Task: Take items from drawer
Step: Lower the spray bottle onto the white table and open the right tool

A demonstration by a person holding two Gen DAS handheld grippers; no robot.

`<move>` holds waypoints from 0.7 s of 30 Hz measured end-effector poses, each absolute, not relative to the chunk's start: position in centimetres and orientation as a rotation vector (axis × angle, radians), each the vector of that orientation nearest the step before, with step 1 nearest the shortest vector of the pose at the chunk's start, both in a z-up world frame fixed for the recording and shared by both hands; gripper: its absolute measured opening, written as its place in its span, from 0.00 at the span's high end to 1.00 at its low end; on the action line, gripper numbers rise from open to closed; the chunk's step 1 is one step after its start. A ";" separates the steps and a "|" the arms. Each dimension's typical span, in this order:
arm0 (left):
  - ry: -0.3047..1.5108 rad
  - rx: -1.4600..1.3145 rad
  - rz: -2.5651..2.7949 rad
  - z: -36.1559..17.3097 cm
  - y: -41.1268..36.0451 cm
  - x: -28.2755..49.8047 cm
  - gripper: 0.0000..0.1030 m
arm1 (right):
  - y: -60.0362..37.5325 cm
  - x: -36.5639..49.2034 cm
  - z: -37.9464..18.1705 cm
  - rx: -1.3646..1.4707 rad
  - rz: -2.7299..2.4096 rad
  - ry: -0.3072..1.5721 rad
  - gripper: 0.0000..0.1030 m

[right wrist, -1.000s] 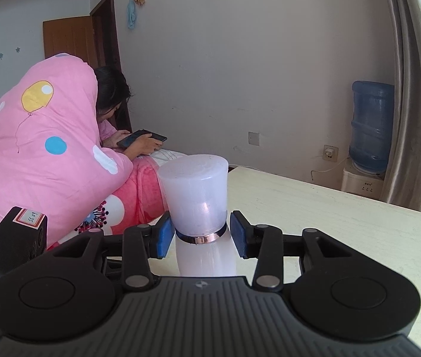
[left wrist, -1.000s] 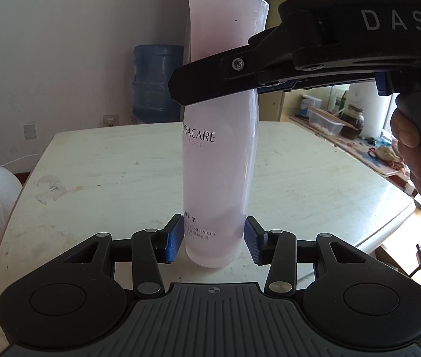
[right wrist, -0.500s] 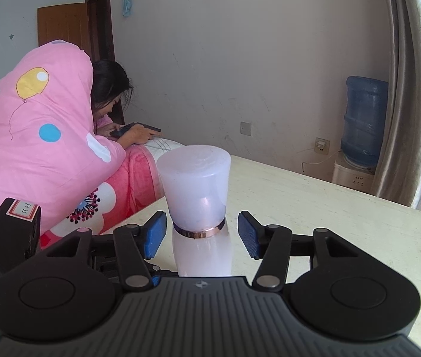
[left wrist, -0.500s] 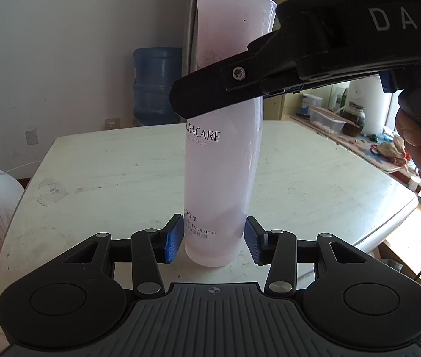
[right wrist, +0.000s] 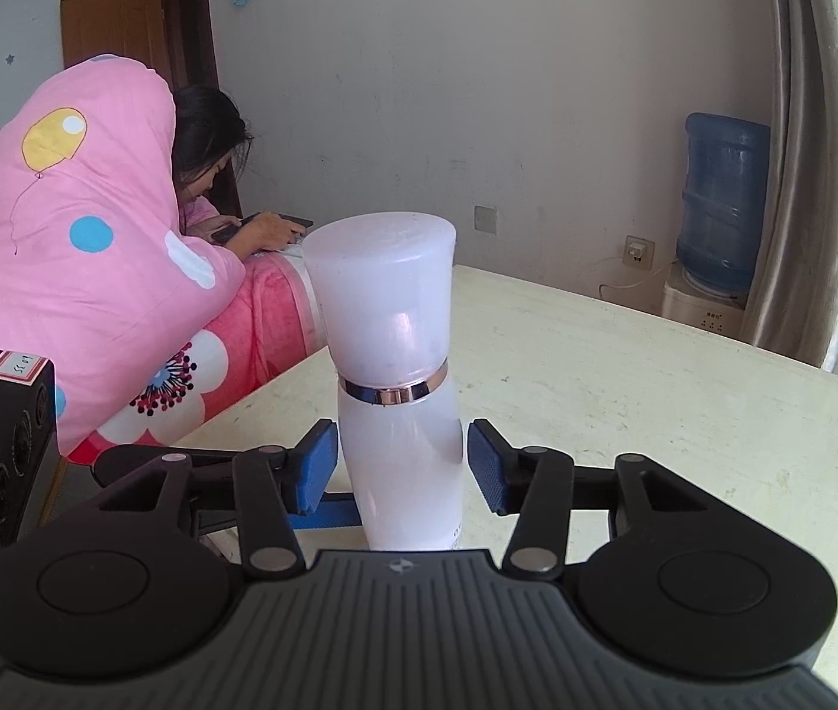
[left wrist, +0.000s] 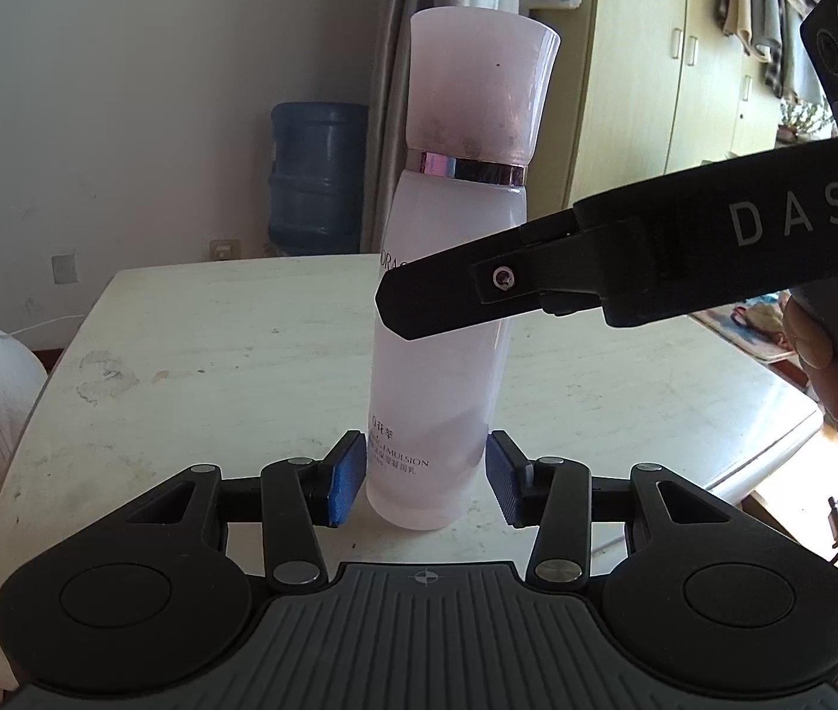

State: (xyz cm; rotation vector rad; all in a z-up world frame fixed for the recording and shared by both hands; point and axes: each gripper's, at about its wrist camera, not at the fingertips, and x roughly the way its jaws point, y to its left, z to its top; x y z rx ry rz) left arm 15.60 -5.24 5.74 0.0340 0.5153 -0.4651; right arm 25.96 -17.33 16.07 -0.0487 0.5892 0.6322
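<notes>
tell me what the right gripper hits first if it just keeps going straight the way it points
The pale pink bottle. It already stands between the right gripper's blue pads, which have just been opening and now show slight gaps either side, so going on would probably push it into the gripper's body.

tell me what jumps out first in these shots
A tall frosted pink bottle stands upright on the pale table, dead centre. The left tongs clamp its base, while the right tongs, jaws just opened, bracket its body below the metal ring. A blue water jug stands by the wall.

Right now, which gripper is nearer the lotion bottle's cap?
Right gripper: jaws just opened, flanking the lotion bottle right under its cap. Left gripper clamps the base.
</notes>
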 end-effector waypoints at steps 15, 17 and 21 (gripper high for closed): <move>0.517 0.072 -0.467 5.4 -5.4 14.8 0.60 | -17.2 26.0 13.5 -0.038 0.614 0.692 0.51; 0.517 0.079 -0.468 5.4 -5.5 14.8 0.60 | -17.1 26.2 13.1 -0.033 0.610 0.708 0.53; 0.518 0.112 -0.465 5.4 -5.9 14.8 0.60 | -16.8 26.4 12.2 -0.038 0.594 0.732 0.56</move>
